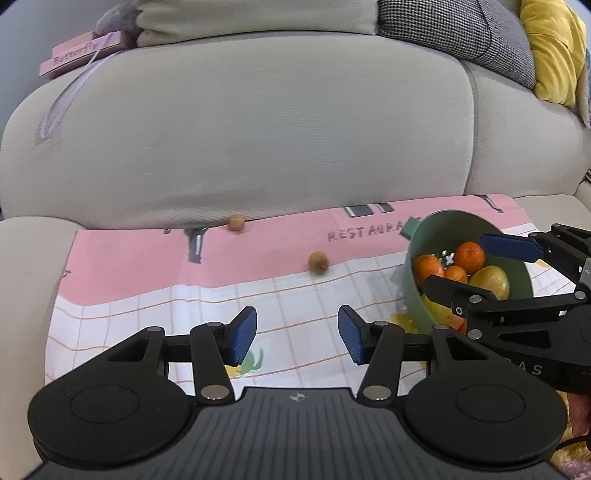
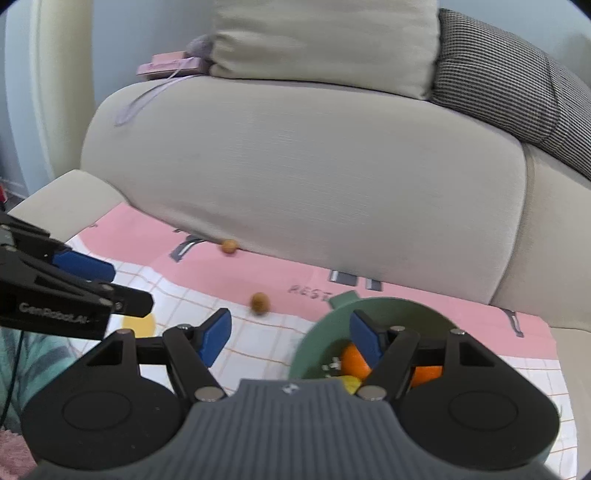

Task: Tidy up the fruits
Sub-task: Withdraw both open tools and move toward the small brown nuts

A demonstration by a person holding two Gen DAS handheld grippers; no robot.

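A green bowl (image 1: 417, 295) holds oranges (image 1: 469, 256) and a yellow-green fruit (image 1: 491, 280); it stands on the right of a pink and white cloth (image 1: 147, 266). It also shows in the right wrist view (image 2: 399, 310). Two small brown fruits lie loose on the cloth: one in the middle (image 1: 318, 263) (image 2: 259, 302), one against the sofa cushion (image 1: 235, 223) (image 2: 229, 246). My left gripper (image 1: 297, 334) is open and empty over the cloth. My right gripper (image 2: 290, 338) is open and empty, one finger over the bowl; it also shows in the left wrist view (image 1: 476, 266).
A beige sofa cushion (image 1: 258, 129) rises behind the cloth. A pink book (image 1: 81, 53) with a lilac ribbon lies on top at the left. Checked (image 1: 461, 33) and yellow (image 1: 554, 48) pillows sit at the right. A sofa arm (image 2: 62, 199) borders the left.
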